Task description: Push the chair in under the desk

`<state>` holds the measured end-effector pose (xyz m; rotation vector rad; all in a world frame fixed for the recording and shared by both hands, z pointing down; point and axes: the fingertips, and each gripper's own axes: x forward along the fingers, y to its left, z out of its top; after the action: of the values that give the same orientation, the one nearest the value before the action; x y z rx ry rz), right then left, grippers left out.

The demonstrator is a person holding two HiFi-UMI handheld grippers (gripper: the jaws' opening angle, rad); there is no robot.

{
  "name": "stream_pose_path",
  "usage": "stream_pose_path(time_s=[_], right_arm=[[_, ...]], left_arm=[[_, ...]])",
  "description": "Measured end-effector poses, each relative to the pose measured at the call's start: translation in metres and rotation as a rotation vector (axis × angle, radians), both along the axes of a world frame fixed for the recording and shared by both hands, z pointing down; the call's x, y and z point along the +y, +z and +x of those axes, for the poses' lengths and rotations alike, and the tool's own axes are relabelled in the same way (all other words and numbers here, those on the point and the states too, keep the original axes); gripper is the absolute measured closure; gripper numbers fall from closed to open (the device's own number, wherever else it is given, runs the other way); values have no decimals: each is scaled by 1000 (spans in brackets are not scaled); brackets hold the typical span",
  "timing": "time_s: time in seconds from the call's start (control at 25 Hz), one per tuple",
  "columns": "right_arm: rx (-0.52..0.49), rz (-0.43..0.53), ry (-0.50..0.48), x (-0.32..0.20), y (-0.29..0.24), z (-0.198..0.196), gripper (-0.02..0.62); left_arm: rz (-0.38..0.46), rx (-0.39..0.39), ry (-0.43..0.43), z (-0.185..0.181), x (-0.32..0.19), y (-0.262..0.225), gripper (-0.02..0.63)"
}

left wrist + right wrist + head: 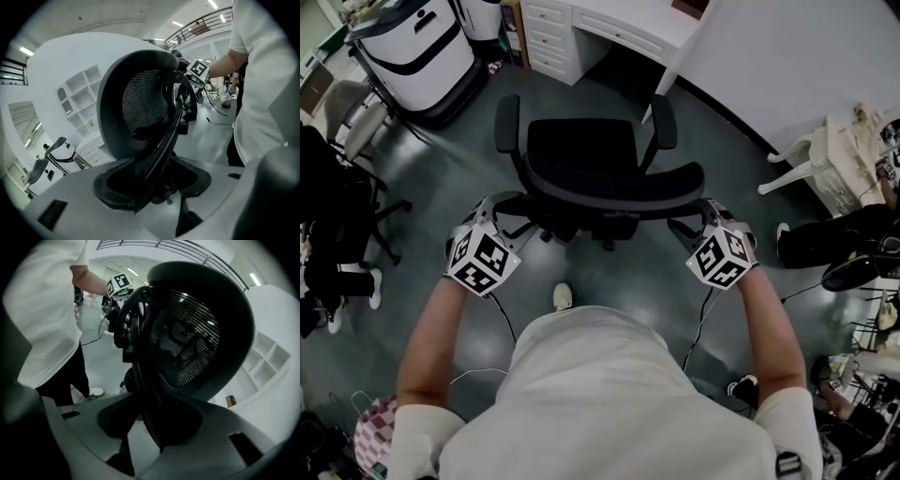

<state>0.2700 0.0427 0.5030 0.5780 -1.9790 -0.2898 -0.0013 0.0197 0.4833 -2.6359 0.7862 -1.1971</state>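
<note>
A black mesh-backed office chair [581, 150] stands on the grey floor, its seat facing the white desk [628, 26] at the top of the head view, short of the dark knee space. My left gripper [514, 208] is at the backrest's left end and my right gripper [694, 214] at its right end. In the left gripper view the backrest [140, 103] fills the frame, and its edge and frame strut lie between the open jaws of the left gripper [154, 187]. The right gripper [159, 427] is also open around the backrest [192, 338] edge.
A white and black machine [417, 47] stands at the top left beside white drawers [548, 37]. Another dark chair [347, 216] is at the left, a white plastic chair [820, 159] and seated people's legs at the right. Cables trail on the floor by my shoe [563, 297].
</note>
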Motion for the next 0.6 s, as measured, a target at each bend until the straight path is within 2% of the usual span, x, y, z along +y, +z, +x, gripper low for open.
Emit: stream_pose_path(time_s=[0.36,0.6], right_arm=[[21,-42,-9,-3,0,-2,472],[-2,-54,8,-6,0,-5,462]], left_arm=[[3,-24,69,1,-5,5,388],[-7,-40,109,-2,-8,7,402]])
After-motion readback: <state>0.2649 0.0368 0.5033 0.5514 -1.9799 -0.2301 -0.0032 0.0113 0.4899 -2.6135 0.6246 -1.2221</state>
